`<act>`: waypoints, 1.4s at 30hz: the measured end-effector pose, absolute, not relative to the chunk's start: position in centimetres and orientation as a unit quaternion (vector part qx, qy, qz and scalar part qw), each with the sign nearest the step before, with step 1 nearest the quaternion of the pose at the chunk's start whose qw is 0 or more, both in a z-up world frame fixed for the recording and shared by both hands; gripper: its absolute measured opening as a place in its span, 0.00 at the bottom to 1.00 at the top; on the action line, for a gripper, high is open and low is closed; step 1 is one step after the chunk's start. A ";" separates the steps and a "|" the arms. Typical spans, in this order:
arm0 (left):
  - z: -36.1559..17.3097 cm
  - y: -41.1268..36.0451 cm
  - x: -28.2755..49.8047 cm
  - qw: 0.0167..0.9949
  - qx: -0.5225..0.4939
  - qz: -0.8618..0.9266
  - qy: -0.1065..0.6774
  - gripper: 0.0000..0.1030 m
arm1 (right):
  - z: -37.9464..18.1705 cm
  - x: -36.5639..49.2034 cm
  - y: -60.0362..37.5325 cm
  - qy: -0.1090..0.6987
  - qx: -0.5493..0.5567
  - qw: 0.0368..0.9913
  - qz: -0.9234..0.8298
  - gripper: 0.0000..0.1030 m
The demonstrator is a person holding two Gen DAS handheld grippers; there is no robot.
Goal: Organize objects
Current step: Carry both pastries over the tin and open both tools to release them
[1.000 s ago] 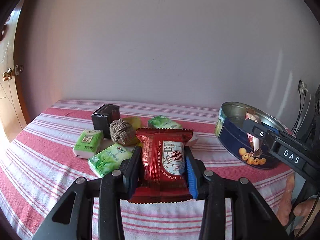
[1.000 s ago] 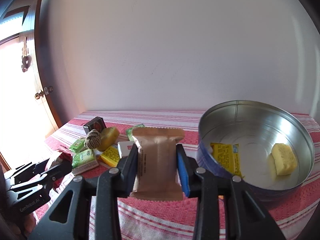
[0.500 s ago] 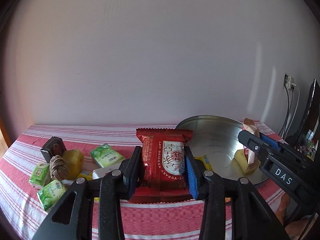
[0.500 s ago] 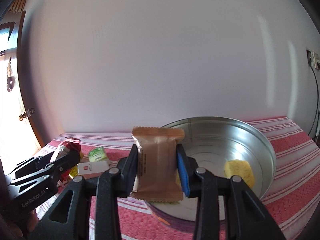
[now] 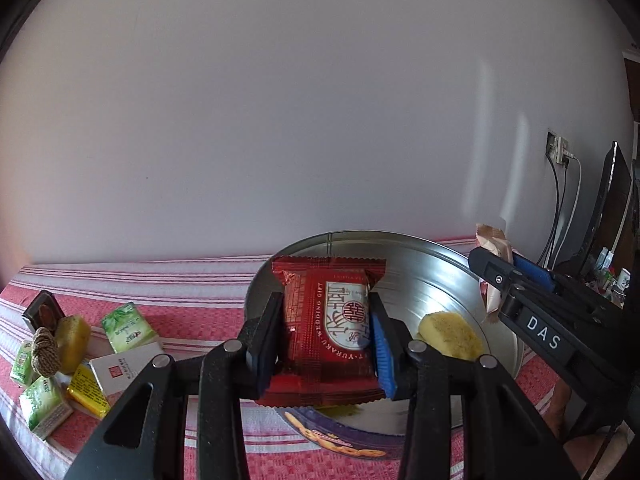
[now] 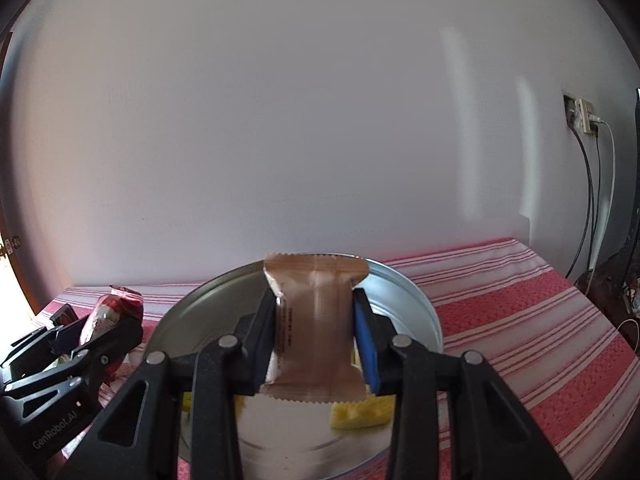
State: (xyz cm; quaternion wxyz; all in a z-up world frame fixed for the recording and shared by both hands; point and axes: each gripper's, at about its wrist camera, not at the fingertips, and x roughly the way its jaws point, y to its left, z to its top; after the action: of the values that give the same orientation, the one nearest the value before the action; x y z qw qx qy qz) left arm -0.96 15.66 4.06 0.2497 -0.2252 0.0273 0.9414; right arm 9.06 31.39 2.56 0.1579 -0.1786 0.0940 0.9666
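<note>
Red-striped tablecloth (image 5: pixel 192 312), white wall (image 5: pixel 280 120); hand-held grippers clamp red packet (image 5: pixel 328 328), brown packet (image 6: pixel 316 332).

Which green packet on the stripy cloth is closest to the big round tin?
The green packet lying beside the white box, namely this one. It sits nearest the round metal tin; the other green packets lie further left.

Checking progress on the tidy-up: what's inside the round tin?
Inside the tin a yellow cake rests on the floor. The held red packet and brown packet cover the rest.
</note>
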 end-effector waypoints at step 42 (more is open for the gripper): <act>1.9 21.9 -2.6 0.223 -0.228 0.946 0.062 0.54 | -0.2 5.9 34.3 0.092 -0.230 0.179 0.952 0.51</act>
State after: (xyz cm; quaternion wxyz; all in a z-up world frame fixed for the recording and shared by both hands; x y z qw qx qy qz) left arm -2.57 21.87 1.94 0.2230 -0.2282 0.0616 0.9457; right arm 5.86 34.31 -0.21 0.1793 -0.2301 0.0918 0.9521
